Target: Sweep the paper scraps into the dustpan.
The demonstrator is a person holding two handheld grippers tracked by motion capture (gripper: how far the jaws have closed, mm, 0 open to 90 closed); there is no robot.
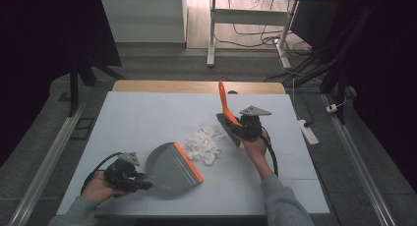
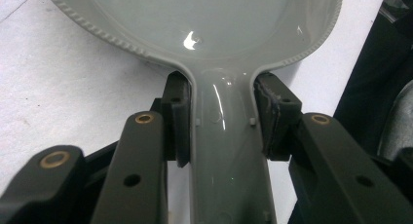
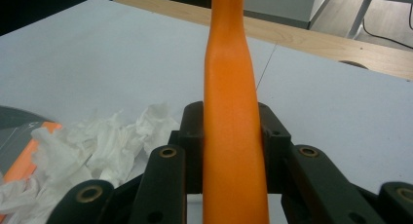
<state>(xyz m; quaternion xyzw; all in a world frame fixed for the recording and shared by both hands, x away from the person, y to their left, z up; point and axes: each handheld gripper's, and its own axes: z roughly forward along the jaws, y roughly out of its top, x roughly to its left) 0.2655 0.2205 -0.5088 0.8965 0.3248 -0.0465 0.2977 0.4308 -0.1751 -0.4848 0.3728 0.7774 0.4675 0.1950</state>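
1. The tissue [image 1: 204,143], a loose crumpled white heap, lay near the middle of the table [image 1: 128,123], slightly toward its right half and well clear of every edge.
2. The dustpan [image 1: 173,168] sat just left of the heap and nearer the front edge. Its orange lip faced the tissue, with the nearest scraps touching or almost touching that lip. Its handle ran back toward the front-left corner.
3. The brush [image 1: 227,115] stood just right of the heap and a little farther back. Its orange handle rose steeply and leaned toward the far edge, while its dark head was low at the heap's right side.
4. The left gripper [image 1: 129,176] was pinching the dustpan handle, the pads pressed on both sides of the neck just behind the pan.
5. The right gripper [image 1: 246,130] was clamped on the brush handle, low down near the head.
6. So the heap lay between the two tools, on a line running roughly from the brush down-left to the pan's mouth. The right hand was the nearer one, and in my judgement a sweep leftward and toward the front edge would carry the tissue over the lip.
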